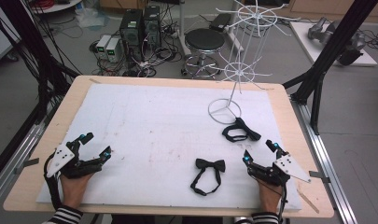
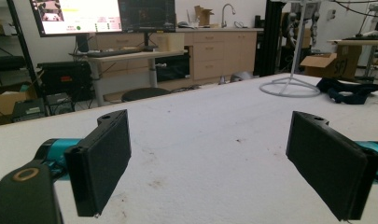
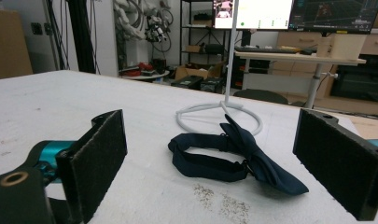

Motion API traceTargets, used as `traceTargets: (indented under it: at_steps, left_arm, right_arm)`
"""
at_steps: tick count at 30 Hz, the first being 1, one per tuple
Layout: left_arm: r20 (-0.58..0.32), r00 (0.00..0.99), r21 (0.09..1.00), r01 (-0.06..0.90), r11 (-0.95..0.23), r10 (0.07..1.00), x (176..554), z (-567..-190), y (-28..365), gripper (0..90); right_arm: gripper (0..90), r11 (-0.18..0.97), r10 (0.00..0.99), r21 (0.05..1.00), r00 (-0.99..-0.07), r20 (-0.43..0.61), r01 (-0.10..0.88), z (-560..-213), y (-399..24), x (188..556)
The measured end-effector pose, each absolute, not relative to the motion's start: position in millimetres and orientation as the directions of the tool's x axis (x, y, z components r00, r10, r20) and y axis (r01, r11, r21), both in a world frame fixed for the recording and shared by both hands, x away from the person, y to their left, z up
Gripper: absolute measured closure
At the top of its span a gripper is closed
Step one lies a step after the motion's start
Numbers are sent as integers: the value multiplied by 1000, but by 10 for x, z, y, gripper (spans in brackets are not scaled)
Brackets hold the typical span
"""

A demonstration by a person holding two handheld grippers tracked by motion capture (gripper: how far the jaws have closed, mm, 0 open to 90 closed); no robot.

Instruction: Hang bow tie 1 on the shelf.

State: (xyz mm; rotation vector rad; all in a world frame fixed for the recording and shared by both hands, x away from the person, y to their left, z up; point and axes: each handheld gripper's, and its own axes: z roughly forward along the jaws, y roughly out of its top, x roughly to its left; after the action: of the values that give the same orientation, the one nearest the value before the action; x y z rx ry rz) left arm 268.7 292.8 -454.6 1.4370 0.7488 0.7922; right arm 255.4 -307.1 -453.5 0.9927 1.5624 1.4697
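Resting near the tabletop's front corners, left gripper (image 1: 94,145) and right gripper (image 1: 259,152) both gape empty; navy bow tie (image 3: 233,156) lies ahead of the right.

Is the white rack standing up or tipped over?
Standing up. The white rack rests on its ring base, with its pole rising straight from the table.

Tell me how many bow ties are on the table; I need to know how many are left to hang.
2. One bow tie lies near the front edge, left of the right tool. The other bow tie lies beside the white stand's ring base. None appears hidden.
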Motion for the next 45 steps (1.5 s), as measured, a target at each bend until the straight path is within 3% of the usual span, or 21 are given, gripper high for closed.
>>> traceTargets:
  at_steps: [7, 18, 31, 45]
  left_arm:
    - [23, 550, 1000, -21, -14, 835, 2684, -4548, 2933, 143]
    - [19, 549, 1000, -18, -12, 835, 2689, -4548, 2933, 143]
    - [17, 550, 1000, -17, -10, 835, 2689, -4548, 2936, 143]
    - [19, 549, 1000, -18, -12, 836, 2688, -4548, 2933, 143]
  right_arm:
    - [91, 15, 911, 996, -412, 23, 89, -4512, -3094, 2603]
    - [90, 72, 900, 986, -436, 1, 151, -4279, -3121, 2700]
    - [90, 183, 858, 943, -513, -15, 277, -3903, -3141, 3050]
    - [91, 325, 822, 864, -567, -56, 385, -3716, -3177, 3368]
